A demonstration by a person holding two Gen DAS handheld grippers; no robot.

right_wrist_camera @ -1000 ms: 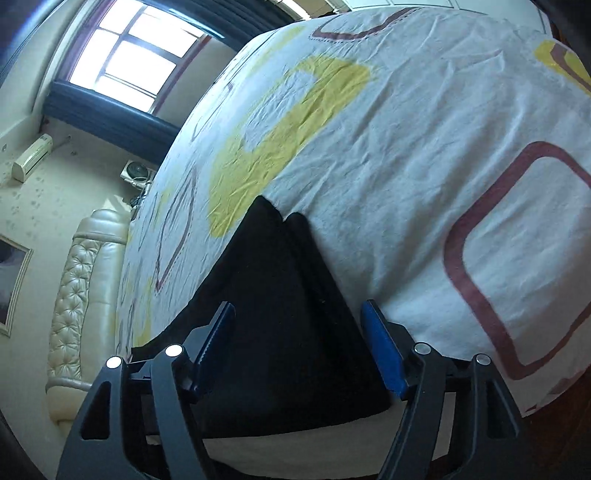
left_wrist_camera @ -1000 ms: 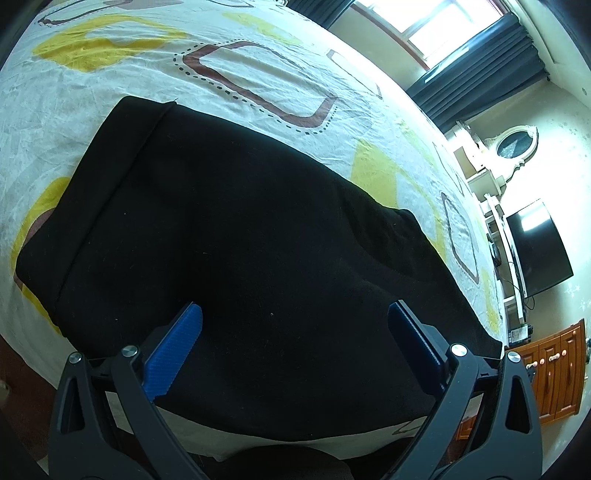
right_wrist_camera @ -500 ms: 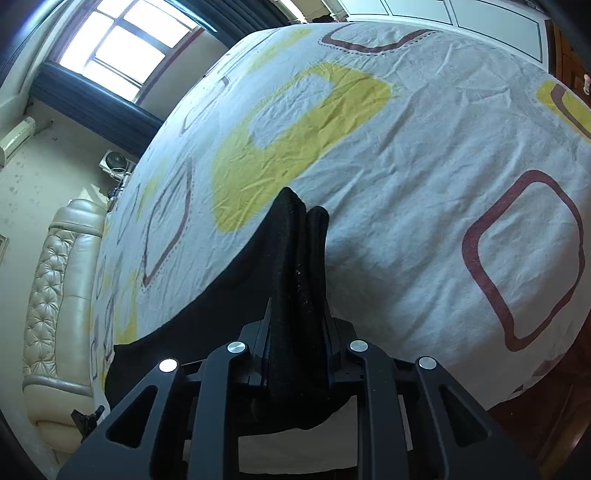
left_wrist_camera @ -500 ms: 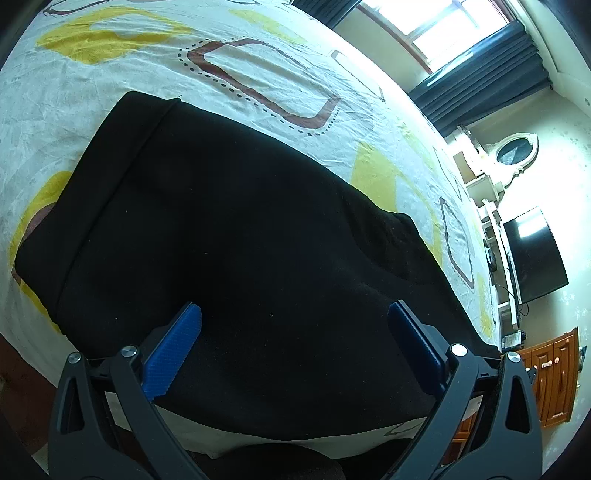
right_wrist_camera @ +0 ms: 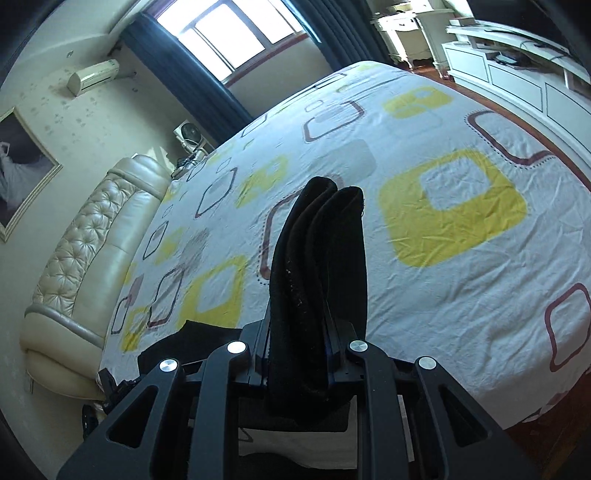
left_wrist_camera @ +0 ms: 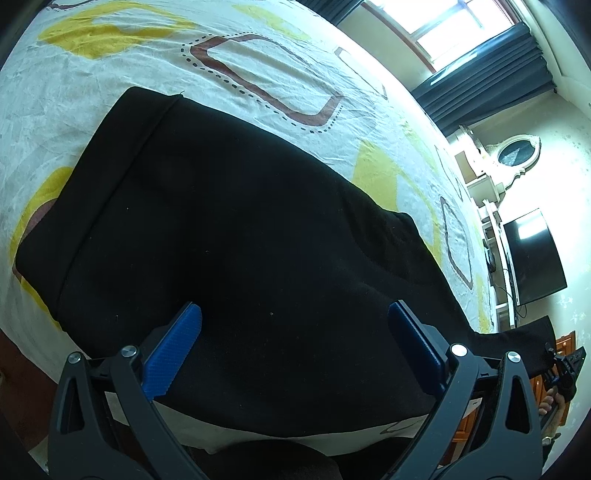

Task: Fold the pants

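Daylight only, from the window [left_wrist_camera: 461, 29] [right_wrist_camera: 229, 33], which blows out to white in both views with glare spilling onto the nearby wall. Black pants [left_wrist_camera: 240, 240] read as a near-featureless dark mass, detail crushed. Heavy fisheye bending and dark vignette at corners; focus mostly sharp, slight softness toward the edges.

No text, label, brand, number or sign can be read in either view; the bedsheet [right_wrist_camera: 461, 258] carries only yellow and maroon shapes, and the television [left_wrist_camera: 532, 258] screen is dark.
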